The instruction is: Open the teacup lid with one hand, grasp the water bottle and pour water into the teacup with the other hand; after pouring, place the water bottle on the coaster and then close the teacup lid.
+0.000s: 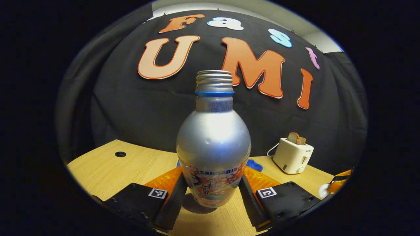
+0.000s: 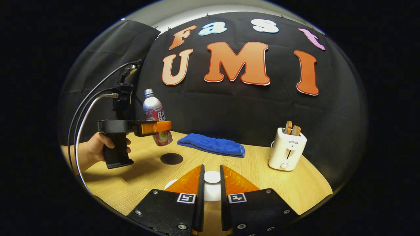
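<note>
Here, the silver, capless aluminium water bottle [image 1: 213,141] is sitting clamped between the left gripper's [image 1: 213,191] 2 fingers, lifted above the wooden table [image 2: 262,177].
The right gripper [image 2: 212,182] is pinching the white round knob of the teacup lid [image 2: 212,177]; the dark round coaster [image 2: 171,158] is lying beside a blue folded cloth [image 2: 211,144], a white toaster [image 2: 287,149] farther off.

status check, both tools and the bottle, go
Left tool shut on bottle, lifted off table, uncapped. Right tool closed on lid knob. Coaster bare below bottle. Nothing in the way.
</note>
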Tool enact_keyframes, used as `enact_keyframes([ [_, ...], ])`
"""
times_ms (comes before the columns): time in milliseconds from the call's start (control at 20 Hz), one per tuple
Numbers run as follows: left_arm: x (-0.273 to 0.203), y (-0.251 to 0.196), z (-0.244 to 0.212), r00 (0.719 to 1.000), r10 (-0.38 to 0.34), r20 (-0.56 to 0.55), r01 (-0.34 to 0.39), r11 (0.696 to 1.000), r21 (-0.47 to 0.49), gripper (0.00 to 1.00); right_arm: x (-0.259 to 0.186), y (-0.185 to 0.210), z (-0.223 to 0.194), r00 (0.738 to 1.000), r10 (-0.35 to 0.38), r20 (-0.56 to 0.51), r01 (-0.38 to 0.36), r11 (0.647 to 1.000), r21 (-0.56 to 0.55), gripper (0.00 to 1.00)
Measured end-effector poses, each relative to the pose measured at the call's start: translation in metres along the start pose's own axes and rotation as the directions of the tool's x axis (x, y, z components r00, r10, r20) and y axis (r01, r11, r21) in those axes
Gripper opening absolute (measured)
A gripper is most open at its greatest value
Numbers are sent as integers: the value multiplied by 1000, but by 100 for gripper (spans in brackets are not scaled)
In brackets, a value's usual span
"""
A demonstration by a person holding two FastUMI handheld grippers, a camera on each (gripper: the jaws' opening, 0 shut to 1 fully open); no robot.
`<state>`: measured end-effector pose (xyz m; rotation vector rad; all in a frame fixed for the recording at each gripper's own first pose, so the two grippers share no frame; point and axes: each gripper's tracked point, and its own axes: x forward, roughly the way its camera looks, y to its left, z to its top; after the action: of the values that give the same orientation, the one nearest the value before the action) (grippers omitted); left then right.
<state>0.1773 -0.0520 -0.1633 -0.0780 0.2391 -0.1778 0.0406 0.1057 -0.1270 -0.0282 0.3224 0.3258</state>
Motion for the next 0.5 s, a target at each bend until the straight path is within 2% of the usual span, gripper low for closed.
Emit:
enact_keyframes([
  [500,40,14,-70,984,5,-176,-6,1000,-1,84,12,12,-12,1000,16,-26,-16,1000,4,22],
])
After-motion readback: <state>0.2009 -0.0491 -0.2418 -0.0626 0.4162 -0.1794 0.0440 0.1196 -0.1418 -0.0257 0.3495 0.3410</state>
